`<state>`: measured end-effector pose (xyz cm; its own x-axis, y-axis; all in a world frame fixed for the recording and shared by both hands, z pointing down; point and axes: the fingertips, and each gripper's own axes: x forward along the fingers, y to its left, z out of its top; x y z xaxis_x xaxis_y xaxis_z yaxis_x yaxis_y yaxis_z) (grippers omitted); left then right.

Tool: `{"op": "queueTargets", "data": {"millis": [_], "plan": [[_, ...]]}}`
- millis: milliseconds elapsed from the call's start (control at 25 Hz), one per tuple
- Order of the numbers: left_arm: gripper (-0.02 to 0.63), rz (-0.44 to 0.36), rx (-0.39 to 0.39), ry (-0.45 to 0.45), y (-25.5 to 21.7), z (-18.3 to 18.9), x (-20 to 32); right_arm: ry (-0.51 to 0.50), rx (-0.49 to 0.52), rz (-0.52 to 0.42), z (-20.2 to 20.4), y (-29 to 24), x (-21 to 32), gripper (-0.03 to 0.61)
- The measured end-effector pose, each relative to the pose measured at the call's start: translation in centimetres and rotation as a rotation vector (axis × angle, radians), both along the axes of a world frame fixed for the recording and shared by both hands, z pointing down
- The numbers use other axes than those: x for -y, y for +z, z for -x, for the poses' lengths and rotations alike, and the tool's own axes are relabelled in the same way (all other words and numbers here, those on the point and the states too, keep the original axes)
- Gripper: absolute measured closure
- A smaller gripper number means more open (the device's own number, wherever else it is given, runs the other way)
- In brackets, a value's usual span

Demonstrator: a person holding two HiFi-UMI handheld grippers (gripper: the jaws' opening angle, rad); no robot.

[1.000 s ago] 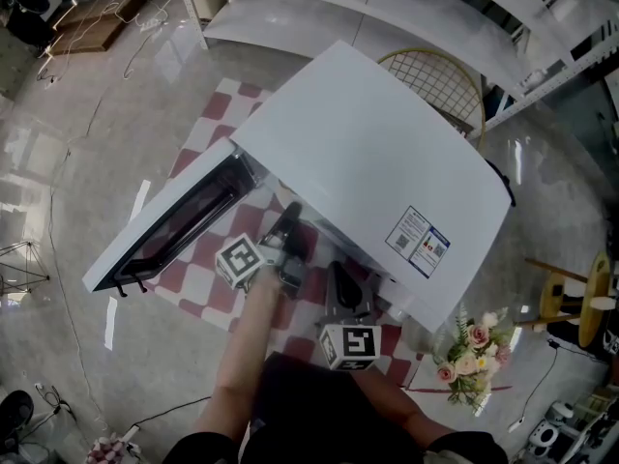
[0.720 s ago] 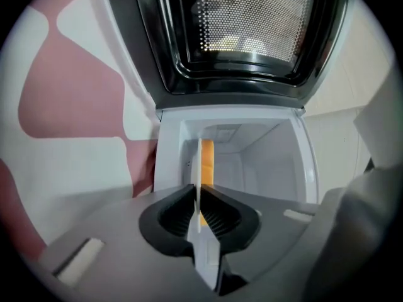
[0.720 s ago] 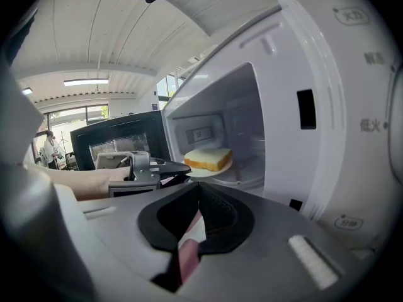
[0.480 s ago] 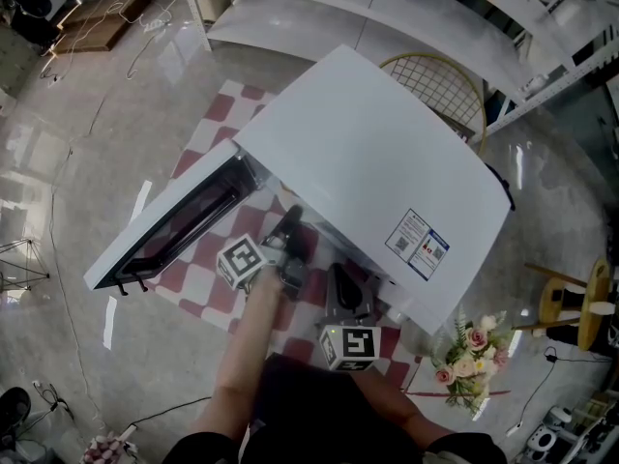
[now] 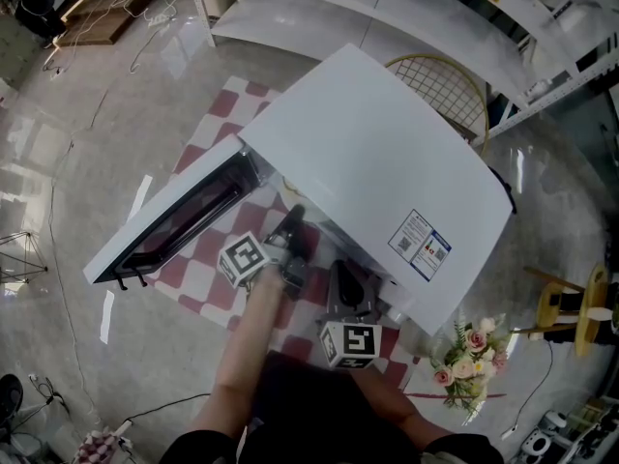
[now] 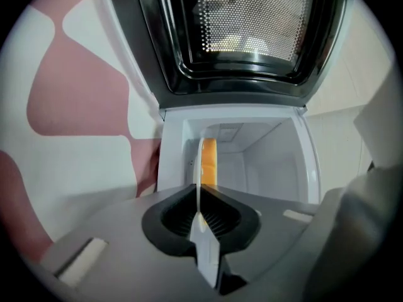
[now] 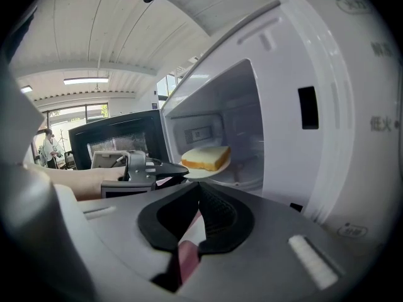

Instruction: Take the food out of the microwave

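Since a second ago hardly anything has shifted in the head view: both tools sit at the same spots before the open microwave (image 5: 377, 162), and the one visible change is that the left tool (image 6: 200, 189) has reached the plate. Its jaws are closing on the rim of the white plate (image 7: 209, 172), which its own view shows edge-on as a thin pale line running between the ribbed black pads. The slice of bread (image 7: 206, 157), pale on top with a golden crust, lies flat on that plate just inside the mouth of the cavity, on the door side. The right tool (image 7: 200, 184) hangs before the control-panel side, its jaws drawn together on nothing, with only a sliver of pink cloth showing below them. It is apart from the plate and from the left tool. The door (image 5: 179, 225) stands swung wide to the left, dark glass with a perforated screen in a white frame, so the cavity front is unobstructed. Smooth white walls leave free room beside and above the plate. The boxy, glossy white oven rests on a red-and-white checked cloth (image 5: 208, 259).
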<state>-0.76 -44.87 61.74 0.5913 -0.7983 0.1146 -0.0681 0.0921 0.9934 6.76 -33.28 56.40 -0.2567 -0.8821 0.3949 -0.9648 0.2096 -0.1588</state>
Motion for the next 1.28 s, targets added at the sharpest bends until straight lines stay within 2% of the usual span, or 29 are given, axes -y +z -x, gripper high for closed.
{"op": "queueTargets", "data": {"millis": [800, 1280], "plan": [[0.591, -0.003, 0.012, 0.006, -1.0, 0.4, -2.6, -0.01, -0.005, -0.019, 0.2, -0.8, -1.3, 0.577], [0.591, -0.012, 0.019, -0.026, -2.1, 2.0, -4.3, -0.021, 0.002, -0.03, 0.5, -1.8, -2.8, 0.577]]}}
